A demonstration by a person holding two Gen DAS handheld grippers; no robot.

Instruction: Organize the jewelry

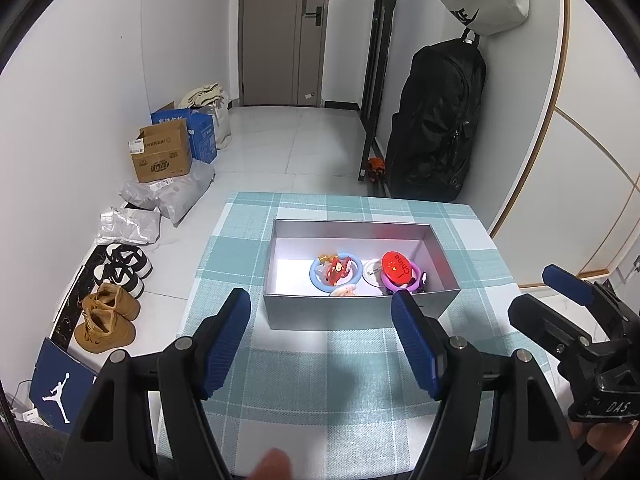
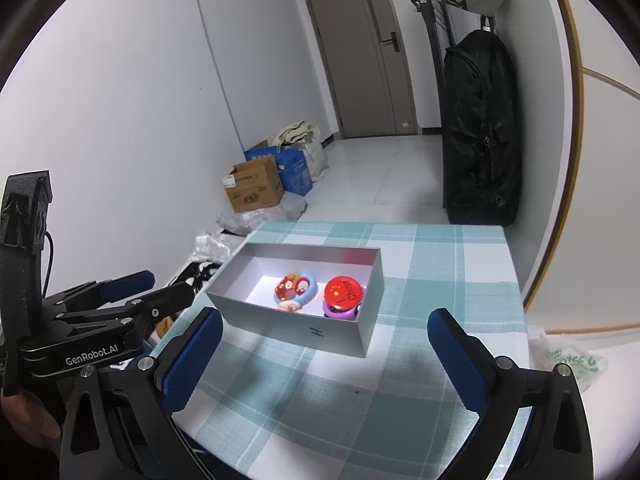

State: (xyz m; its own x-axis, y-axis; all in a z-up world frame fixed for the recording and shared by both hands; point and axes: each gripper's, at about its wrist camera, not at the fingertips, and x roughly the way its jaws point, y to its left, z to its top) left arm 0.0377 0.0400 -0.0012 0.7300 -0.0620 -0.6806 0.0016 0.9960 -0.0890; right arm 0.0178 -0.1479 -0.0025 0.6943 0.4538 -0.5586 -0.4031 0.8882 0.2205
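Jewelry all sits in the grey box (image 1: 362, 304) at 12 o'clock; table (image 1: 320, 360) holds nothing loose. Left claw (image 1: 322, 340) part-open, right claw (image 2: 326, 364) wide, both empty. Looks near done.

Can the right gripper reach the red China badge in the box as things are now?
Probably yes. The right gripper is open and empty, the grey box has no lid, and the red China badge lies on top of a purple ring, so nothing covers it.

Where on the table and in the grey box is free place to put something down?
The checked cloth before the grey box is bare, as is the strip at its right. Inside, the left end is bare; the right end is crowded around the red badge.
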